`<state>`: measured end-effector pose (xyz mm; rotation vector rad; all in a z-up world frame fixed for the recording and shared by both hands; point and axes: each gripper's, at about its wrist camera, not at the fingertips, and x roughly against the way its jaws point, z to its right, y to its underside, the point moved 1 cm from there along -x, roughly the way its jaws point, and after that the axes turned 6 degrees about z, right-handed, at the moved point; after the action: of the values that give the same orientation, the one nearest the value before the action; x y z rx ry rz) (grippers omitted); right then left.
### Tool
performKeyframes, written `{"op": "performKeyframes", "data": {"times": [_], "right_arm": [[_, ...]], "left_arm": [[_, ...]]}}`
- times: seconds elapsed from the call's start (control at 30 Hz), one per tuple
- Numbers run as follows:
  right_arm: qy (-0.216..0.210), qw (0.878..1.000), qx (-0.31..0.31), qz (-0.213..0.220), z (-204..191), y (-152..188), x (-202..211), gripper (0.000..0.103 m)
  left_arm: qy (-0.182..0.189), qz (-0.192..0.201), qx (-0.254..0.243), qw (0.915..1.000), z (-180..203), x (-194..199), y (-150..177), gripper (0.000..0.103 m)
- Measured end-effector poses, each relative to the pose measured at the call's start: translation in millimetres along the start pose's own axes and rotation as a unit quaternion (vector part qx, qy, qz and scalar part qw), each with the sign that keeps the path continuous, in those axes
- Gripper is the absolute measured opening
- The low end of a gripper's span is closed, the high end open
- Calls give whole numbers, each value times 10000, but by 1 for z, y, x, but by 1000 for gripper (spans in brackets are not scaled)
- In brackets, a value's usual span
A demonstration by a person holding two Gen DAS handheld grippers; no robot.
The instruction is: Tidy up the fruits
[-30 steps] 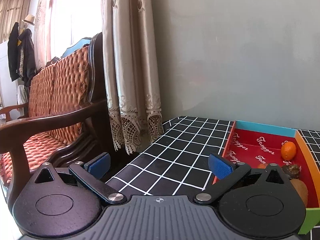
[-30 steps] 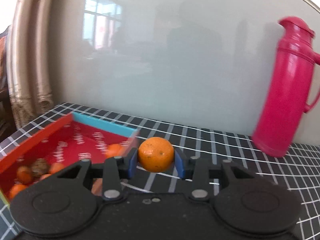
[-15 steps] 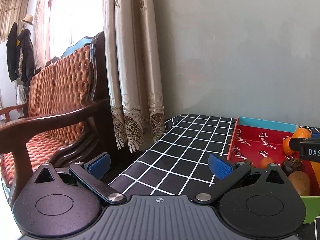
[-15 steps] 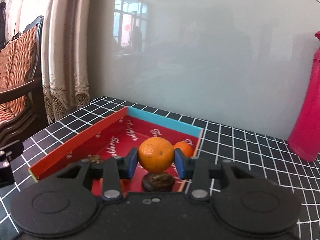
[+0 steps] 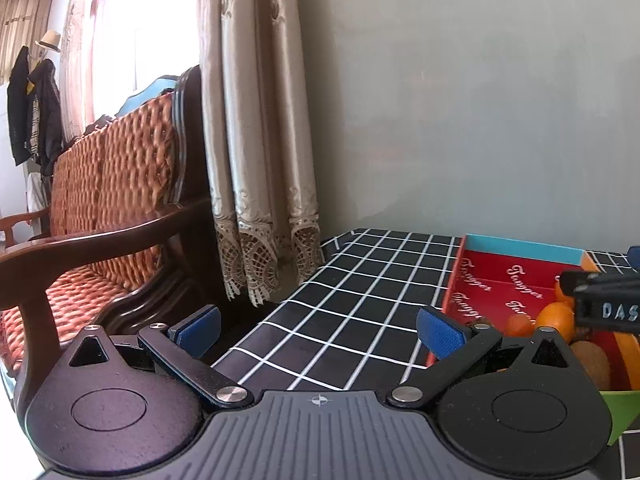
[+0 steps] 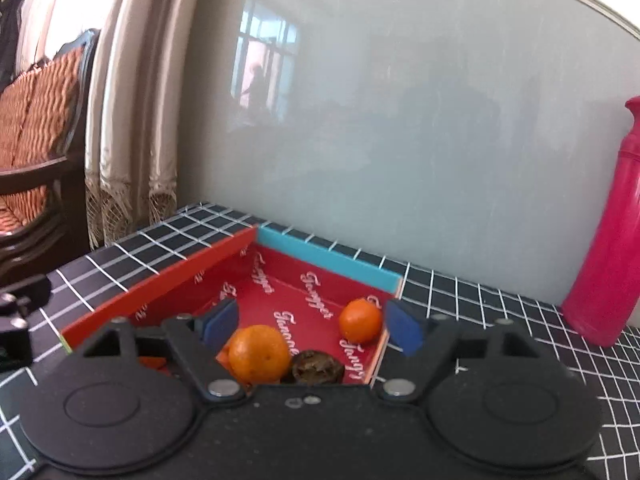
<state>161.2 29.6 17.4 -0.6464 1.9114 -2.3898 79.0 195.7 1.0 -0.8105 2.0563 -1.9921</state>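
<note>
The left tool (image 5: 318, 330) hangs over the near edge of the checked tabletop (image 5: 360, 280), its blue pads spread wide with nothing between them. Compared with a second ago it sits in the same spot; what is new in its view is the other tool's black finger reaching in over the tray (image 5: 520, 245) at the right.

In the right wrist view the tray (image 6: 160, 280) lies just ahead, red inside with a blue far wall. The orange (image 6: 259, 354) rests on the tray floor, touching a dark wrinkled fruit (image 6: 318, 366) beside it; a smaller orange (image 6: 360, 320) sits further back near the right wall. The right tool (image 6: 310, 322) hovers above them, its jaws opening, pads clear of the orange. A second ago those pads pinched that orange over the tabletop, short of the tray; now it lies released among the others. A pink flask (image 6: 608, 240) stands well apart at the right.

The orange looks light, round and firm with a slightly yielding peel, so it is likely to roll if nudged. A grip across its widest middle, pads on opposite sides, seems safest; gentle pressure should do, since hard squeezing could bruise it.
</note>
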Motion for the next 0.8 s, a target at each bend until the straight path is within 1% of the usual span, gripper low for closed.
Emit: {"op": "performKeyframes", "data": {"times": [0.03, 0.07, 0.13, 0.2, 0.27, 0.33, 0.47, 0.6, 0.67, 0.73, 0.8], "right_arm": [[51, 10000, -19, 53, 4, 0, 4, 81], [94, 9999, -40, 59, 8, 1, 7, 84], [101, 9998, -145, -3, 18, 2, 11, 86], [173, 9994, -286, -18, 30, 3, 17, 94], [214, 9988, -442, -20, 43, 4, 26, 95], [316, 9979, -559, 15, 55, 6, 35, 103], [521, 9959, -742, 52, 76, 14, 56, 103], [626, 9946, -828, -7, 89, 24, 72, 103], [619, 9949, -799, -57, 91, 28, 79, 103], [631, 9954, -715, -56, 91, 32, 88, 103], [629, 9958, -668, -2, 92, 34, 98, 103]], "left_arm": [[20, 6, -5, 10000, 2, 1, 0, 103], [59, 8, -4, 10000, 3, 2, 0, 103], [146, 39, 39, 9999, 7, 5, -1, 103], [222, 63, 65, 9997, 11, 8, -2, 103], [322, 128, 111, 9993, 16, 13, -3, 103], [402, 188, 107, 9990, 22, 18, -4, 103], [542, 253, 17, 9982, 35, 29, -3, 103], [695, 169, -88, 9974, 46, 39, -1, 103], [772, 85, -28, 9970, 48, 46, 1, 103], [926, -30, 123, 9956, 47, 55, 0, 103], [1121, 11, 267, 9933, 46, 71, -1, 103]]}}
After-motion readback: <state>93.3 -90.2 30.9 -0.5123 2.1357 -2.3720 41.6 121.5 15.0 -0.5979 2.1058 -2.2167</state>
